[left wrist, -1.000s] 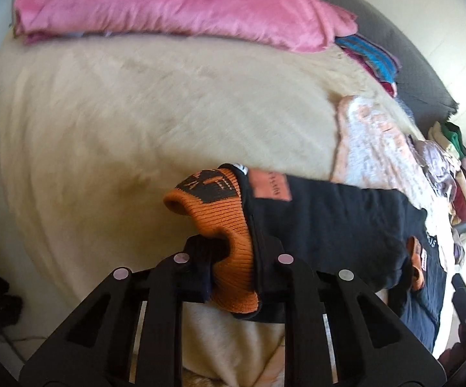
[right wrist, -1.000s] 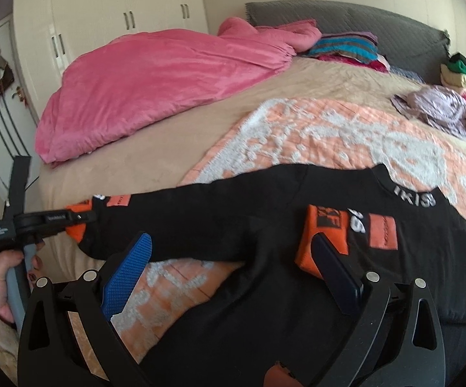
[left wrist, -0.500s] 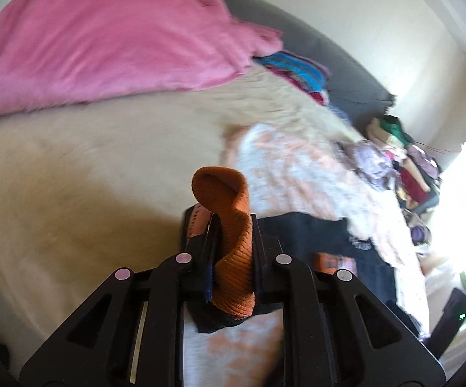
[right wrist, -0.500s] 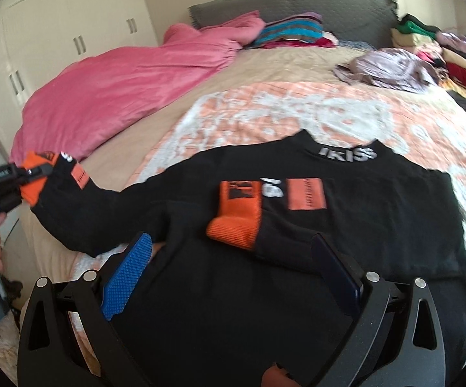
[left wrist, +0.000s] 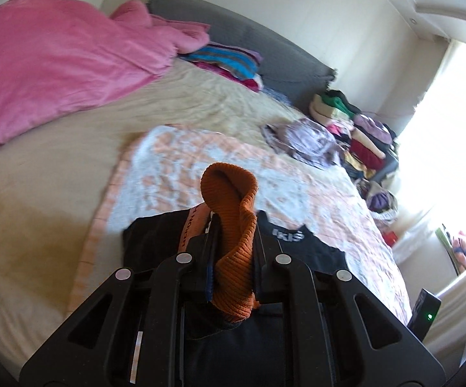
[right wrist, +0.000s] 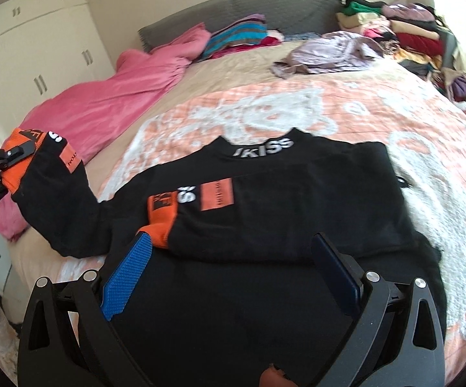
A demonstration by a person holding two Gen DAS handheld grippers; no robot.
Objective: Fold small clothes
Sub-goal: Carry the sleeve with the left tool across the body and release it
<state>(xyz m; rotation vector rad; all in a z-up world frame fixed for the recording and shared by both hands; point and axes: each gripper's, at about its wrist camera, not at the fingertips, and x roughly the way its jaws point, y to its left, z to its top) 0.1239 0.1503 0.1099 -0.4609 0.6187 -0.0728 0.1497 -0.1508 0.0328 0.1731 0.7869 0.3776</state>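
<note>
A black sweater (right wrist: 281,193) with a white-lettered collar lies flat on an orange-and-white blanket (right wrist: 426,167). One sleeve is folded across its chest, ending in an orange cuff (right wrist: 162,216). The other sleeve is lifted off the bed at the left, and my left gripper (right wrist: 10,158) is shut on its orange cuff (right wrist: 23,148). In the left wrist view that ribbed cuff (left wrist: 229,193) sticks up between the pinched jaws of the left gripper (left wrist: 233,225), above the sweater's shoulder (left wrist: 155,235). My right gripper (right wrist: 233,242) hangs open over the sweater's lower half, holding nothing.
A pink duvet (right wrist: 110,103) lies bunched at the left of the bed. A lilac garment (right wrist: 329,48) and piles of folded clothes (right wrist: 403,29) sit at the far right, by the grey headboard (right wrist: 233,9). White wardrobe doors (right wrist: 39,51) stand at the left.
My left gripper has carried the sleeve cuff up and in toward the sweater's body. The right gripper has shifted sideways over the sweater and stays open.
</note>
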